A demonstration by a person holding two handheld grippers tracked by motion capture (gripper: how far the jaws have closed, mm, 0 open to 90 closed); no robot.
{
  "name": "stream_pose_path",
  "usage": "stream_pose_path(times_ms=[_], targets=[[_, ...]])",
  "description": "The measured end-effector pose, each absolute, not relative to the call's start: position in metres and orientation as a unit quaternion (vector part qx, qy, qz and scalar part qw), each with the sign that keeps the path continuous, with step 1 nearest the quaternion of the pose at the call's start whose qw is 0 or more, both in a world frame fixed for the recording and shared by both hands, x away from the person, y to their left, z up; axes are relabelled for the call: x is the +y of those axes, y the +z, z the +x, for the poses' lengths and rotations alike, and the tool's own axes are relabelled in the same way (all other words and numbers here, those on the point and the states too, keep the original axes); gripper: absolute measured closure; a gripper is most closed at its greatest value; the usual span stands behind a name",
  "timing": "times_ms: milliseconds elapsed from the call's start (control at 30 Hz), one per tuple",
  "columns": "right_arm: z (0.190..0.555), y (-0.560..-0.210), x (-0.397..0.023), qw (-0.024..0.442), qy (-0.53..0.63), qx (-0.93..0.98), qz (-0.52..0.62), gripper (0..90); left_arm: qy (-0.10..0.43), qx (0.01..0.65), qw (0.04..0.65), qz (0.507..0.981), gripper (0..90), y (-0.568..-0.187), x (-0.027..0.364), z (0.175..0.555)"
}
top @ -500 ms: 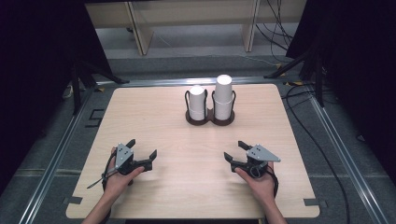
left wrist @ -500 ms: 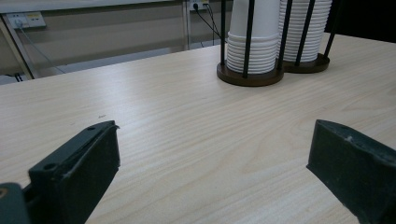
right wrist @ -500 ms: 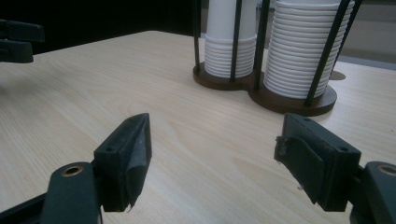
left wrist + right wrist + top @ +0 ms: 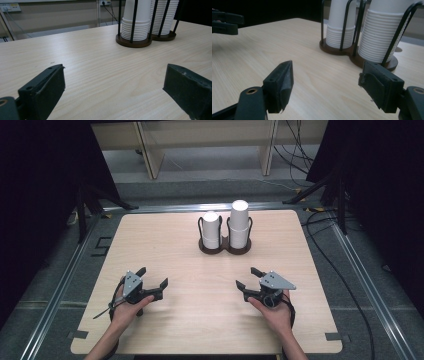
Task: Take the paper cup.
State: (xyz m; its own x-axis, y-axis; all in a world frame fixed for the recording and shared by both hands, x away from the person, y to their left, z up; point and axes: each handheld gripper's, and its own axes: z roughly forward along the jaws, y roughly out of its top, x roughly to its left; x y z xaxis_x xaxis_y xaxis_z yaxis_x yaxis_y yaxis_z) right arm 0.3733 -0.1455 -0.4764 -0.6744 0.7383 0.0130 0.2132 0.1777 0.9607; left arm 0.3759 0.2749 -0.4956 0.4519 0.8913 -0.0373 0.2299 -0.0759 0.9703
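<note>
Two stacks of white paper cups stand in a dark wire holder (image 4: pixel 225 249) at the far middle of the table: a shorter stack (image 4: pixel 211 230) on the left and a taller one (image 4: pixel 239 222) on the right. My left gripper (image 4: pixel 153 276) rests near the front left, held in a hand, open with nothing between its jaws. My right gripper (image 4: pixel 247 277) sits near the front right, also open and empty. In the left gripper view the gripper (image 4: pixel 115 72) faces the cup stacks (image 4: pixel 136 22) across bare wood. The right gripper (image 4: pixel 325 72) points at the cups (image 4: pixel 382 32) from closer.
The light wooden table (image 4: pixel 165 235) has rounded corners and a metal frame around it. Dark curtains hang on both sides, and cables (image 4: pixel 320 220) lie on the floor at the right. The other gripper (image 4: pixel 224 21) shows at the upper left of the right gripper view.
</note>
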Motion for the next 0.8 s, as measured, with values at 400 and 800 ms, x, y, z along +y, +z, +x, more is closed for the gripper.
stream_pose_path(times_ms=[400,800], targets=[[0.389,-0.460,-0.133,0.252,0.562,0.722,0.315,29.0,0.291,0.400,0.557,0.667,4.0,-0.487,0.260,0.398],[0.419,-0.433,-0.117,0.257,0.566,0.721,0.307,29.5,0.274,0.379,0.563,0.681,5.2,-0.476,0.231,0.440]])
